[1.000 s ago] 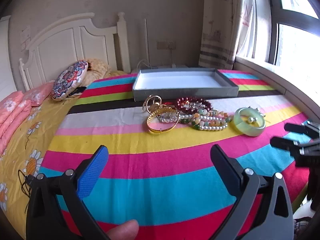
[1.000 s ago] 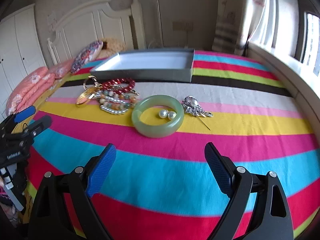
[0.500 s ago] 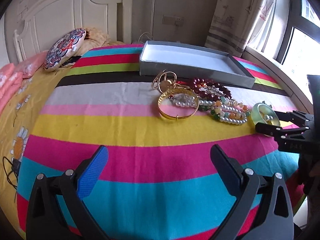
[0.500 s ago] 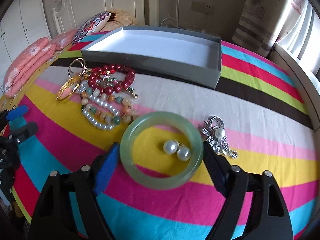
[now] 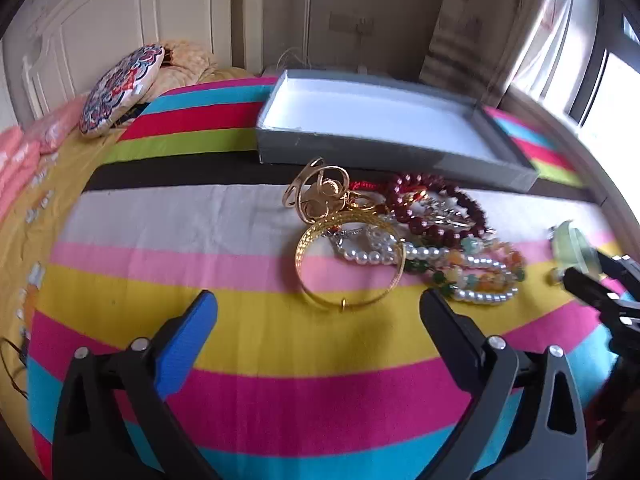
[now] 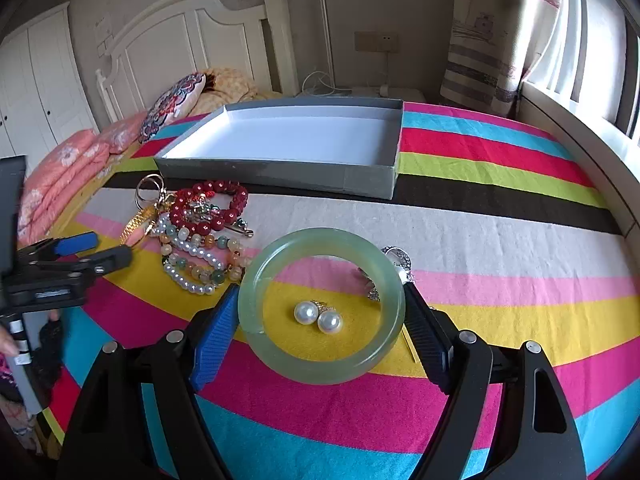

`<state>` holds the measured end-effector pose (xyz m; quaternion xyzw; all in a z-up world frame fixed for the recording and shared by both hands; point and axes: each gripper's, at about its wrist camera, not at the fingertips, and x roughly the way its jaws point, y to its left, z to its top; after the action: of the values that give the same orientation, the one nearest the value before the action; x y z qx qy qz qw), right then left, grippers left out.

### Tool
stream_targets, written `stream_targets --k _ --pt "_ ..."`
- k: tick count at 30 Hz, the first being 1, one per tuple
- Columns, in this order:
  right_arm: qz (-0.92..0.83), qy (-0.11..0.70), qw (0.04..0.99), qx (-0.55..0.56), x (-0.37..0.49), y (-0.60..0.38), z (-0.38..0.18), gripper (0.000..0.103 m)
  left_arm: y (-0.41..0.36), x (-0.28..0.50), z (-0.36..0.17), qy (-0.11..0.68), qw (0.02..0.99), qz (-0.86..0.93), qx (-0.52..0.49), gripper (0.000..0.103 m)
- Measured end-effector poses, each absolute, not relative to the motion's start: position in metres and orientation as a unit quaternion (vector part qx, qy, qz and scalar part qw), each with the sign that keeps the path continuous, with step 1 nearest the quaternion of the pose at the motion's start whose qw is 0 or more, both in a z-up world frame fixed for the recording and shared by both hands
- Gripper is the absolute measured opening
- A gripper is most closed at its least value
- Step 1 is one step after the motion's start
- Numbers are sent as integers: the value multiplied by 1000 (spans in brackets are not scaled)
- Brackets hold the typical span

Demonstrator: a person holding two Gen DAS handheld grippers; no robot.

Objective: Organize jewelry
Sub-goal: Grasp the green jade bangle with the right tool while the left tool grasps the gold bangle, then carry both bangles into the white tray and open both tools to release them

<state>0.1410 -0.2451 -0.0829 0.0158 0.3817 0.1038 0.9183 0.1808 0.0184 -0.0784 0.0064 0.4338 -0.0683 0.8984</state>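
Jade bangle (image 6: 320,304), one, lies between the right gripper (image 6: 320,320) pads, apparently gripped at both sides though contact is unclear; two pearl earrings (image 6: 318,317) sit inside it. Left gripper (image 5: 318,308), tilted downward, gapes empty just short of one gold bangle (image 5: 350,264). Beyond both: tangled bead bracelets (image 6: 204,240), one brooch (image 6: 394,266) behind the right pad, one empty grey tray (image 6: 280,172).

A pale green jade bangle (image 6: 320,364) lies flat on the striped bedspread (image 6: 500,240), ringing two pearl earrings (image 6: 318,318). A silver brooch (image 6: 394,264) touches its right rim. Left of the bangle lies a tangle: pearl and coloured bead bracelets (image 6: 200,260), a dark red bead bracelet (image 6: 208,208), gold bangles (image 5: 348,264). Beyond the bangle stands an empty grey tray (image 6: 280,168).
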Motion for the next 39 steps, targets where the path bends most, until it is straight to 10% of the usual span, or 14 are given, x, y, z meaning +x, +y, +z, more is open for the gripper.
stream_targets --k 9,13,39 --pt "107 376 920 20 139 -248 -82 77 5 209 -84 445 890 -89 46 90" --pt "107 373 921 23 137 -247 -81 77 4 209 -80 435 893 -104 56 59" --pt "112 333 936 18 147 -260 -57 77 37 213 -7 346 931 -92 73 58"
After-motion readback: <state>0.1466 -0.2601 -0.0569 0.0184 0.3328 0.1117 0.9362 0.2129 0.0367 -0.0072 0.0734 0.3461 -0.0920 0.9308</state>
